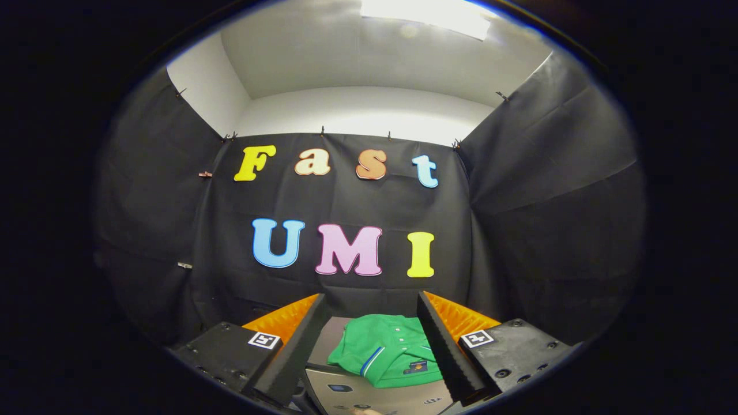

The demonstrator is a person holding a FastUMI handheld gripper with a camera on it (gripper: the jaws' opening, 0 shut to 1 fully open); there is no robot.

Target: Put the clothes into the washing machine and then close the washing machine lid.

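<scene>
claw point(372, 302) | 2 fingers point(300, 346) spread apart | raised | grasping nothing

Soft green cloth shirt point(385, 349), ribbed collar

No readable writing — the green shirt's point(386, 349) small badge is too tiny to tell.

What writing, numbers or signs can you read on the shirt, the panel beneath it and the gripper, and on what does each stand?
Nothing reads clearly.
Green shirt: small badge, too small to read.
Grey panel: dark marks, too blurred to read.
Gripper, fingers open with the shirt between them: two square markers, patterns, not words.
</scene>
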